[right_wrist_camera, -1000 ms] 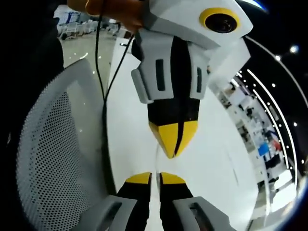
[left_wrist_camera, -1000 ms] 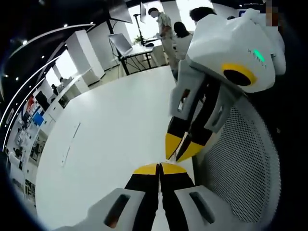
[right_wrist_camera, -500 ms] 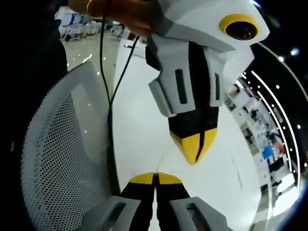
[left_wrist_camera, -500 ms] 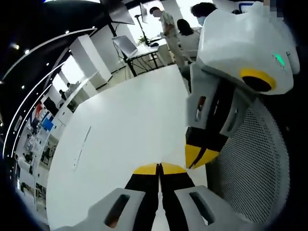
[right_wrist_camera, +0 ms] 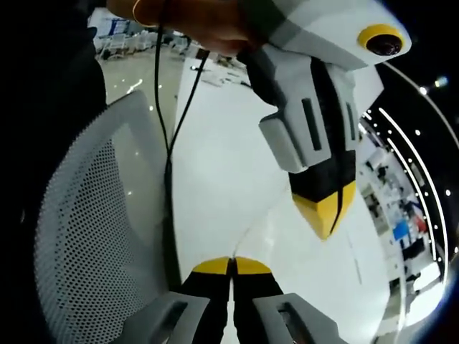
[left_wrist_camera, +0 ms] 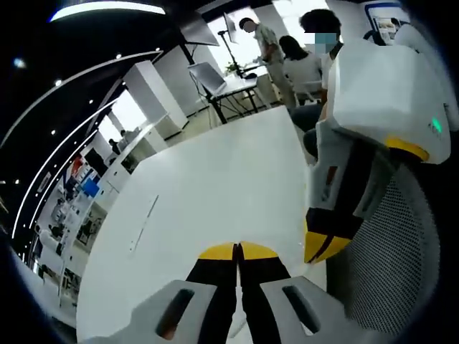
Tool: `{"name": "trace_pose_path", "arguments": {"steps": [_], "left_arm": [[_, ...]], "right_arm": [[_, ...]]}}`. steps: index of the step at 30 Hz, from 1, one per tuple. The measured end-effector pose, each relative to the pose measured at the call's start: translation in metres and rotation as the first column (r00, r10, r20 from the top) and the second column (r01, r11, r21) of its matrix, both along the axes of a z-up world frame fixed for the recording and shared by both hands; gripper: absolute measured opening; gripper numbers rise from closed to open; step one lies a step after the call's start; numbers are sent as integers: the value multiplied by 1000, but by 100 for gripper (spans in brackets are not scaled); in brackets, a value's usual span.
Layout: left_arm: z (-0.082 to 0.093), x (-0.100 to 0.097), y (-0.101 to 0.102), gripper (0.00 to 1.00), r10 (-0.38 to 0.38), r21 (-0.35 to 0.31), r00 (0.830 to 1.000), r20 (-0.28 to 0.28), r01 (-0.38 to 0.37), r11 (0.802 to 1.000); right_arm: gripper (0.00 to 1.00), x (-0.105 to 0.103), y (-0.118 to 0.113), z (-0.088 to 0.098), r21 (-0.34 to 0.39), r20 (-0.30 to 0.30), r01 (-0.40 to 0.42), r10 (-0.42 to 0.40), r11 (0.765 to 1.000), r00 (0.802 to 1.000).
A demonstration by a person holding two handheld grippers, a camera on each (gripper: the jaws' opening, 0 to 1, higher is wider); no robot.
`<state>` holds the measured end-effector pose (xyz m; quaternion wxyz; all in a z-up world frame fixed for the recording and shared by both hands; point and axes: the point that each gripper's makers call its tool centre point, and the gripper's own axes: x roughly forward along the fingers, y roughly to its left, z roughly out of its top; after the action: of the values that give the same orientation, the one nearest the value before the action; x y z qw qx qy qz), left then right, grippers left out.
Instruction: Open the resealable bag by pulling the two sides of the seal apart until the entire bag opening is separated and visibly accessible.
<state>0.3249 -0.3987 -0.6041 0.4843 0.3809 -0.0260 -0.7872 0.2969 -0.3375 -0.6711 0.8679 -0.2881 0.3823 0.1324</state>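
The resealable bag is clear and shows as a faint taut film edge [right_wrist_camera: 262,226], running from my right gripper [right_wrist_camera: 231,265] up toward my left gripper [right_wrist_camera: 326,215]. Both pairs of yellow-tipped jaws are pressed together. In the left gripper view my left gripper [left_wrist_camera: 238,251] is shut at the bottom. There my right gripper [left_wrist_camera: 323,245] hangs shut to its right, a short gap away. The film is too clear to make out in that view. Both grippers hover above the white table [left_wrist_camera: 215,172].
A white mesh chair back [left_wrist_camera: 391,279] [right_wrist_camera: 93,236] stands close beside the table's edge. A black cable [right_wrist_camera: 168,143] hangs from a hand [right_wrist_camera: 193,18] on the left gripper. A thin strip [left_wrist_camera: 143,222] lies on the table. People stand by a desk [left_wrist_camera: 237,82] far off.
The two grippers have drawn apart sideways: their tips were nearly touching a second ago and now stand a gap apart. Both stayed shut.
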Motion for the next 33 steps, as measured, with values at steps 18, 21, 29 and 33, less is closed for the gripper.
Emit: {"name": "trace_pose_path", "arguments": {"steps": [18, 21, 29, 33], "left_arm": [[-15, -13, 8, 0, -44, 88, 998, -52, 48, 995], [-16, -16, 10, 0, -57, 98, 996, -62, 63, 993], [-21, -19, 14, 0, -75, 116, 994, -73, 84, 990], [-23, -19, 16, 0, -75, 130, 994, -83, 85, 988]], "right_arm": [[3, 0, -11, 5, 26, 39, 83, -84, 996, 996], [3, 3, -12, 8, 37, 54, 94, -96, 995, 994], [0, 7, -10, 12, 49, 65, 90, -93, 995, 994], [0, 6, -10, 11, 33, 55, 81, -83, 996, 995]]}}
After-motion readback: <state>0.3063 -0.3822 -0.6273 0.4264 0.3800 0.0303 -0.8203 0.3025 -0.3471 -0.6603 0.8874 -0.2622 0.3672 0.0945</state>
